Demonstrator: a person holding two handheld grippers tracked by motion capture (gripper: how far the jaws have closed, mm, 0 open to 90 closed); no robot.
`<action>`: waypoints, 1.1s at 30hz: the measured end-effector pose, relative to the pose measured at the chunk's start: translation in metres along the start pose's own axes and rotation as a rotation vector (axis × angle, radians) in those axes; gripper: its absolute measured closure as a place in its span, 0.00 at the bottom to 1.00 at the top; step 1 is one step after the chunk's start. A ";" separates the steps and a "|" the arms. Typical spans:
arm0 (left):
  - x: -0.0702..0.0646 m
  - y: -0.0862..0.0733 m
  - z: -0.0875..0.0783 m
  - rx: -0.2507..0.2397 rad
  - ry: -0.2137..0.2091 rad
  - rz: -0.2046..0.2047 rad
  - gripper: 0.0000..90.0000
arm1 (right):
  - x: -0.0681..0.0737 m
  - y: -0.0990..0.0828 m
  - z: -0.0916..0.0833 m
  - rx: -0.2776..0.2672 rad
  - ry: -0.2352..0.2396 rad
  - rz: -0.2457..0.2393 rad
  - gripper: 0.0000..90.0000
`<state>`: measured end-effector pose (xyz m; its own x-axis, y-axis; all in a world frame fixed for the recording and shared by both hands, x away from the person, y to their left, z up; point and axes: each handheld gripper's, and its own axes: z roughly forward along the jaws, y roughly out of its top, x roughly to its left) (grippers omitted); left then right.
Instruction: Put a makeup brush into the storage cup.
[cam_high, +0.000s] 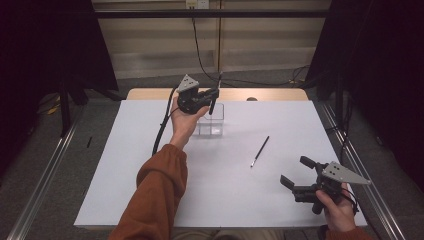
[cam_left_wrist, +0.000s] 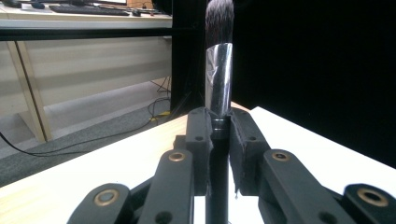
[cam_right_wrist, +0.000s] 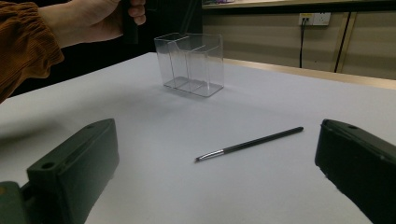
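makeup brush (cam_left_wrist: 218, 70) above white table (cam_high: 150, 175), grey carpet (cam_high: 45, 150) around

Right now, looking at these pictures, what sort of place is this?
Probably a lab or office set up for recording: a white-topped table ringed by black curtains, a desk with a keyboard behind, wall sockets, and cables across grey carpet.

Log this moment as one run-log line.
left gripper: shut on makeup brush | over clear organizer | right gripper: open | thin brush: on table
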<state>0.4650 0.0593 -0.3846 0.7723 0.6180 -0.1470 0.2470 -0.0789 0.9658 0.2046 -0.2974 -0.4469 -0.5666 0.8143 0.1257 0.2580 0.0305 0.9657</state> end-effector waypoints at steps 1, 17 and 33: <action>0.001 -0.001 0.001 -0.002 0.000 0.001 0.88 | 0.000 0.000 0.000 0.001 0.000 0.000 0.00; 0.000 -0.014 0.014 0.022 0.005 0.010 0.88 | 0.000 0.000 0.000 0.002 0.002 0.000 0.00; -0.002 -0.025 0.020 0.073 0.007 0.041 0.88 | 0.000 -0.001 -0.001 0.001 0.004 0.002 0.00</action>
<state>0.4688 0.0441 -0.4131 0.7783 0.6188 -0.1060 0.2577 -0.1610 0.9527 0.2037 -0.2978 -0.4471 -0.5693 0.8121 0.1281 0.2598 0.0299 0.9652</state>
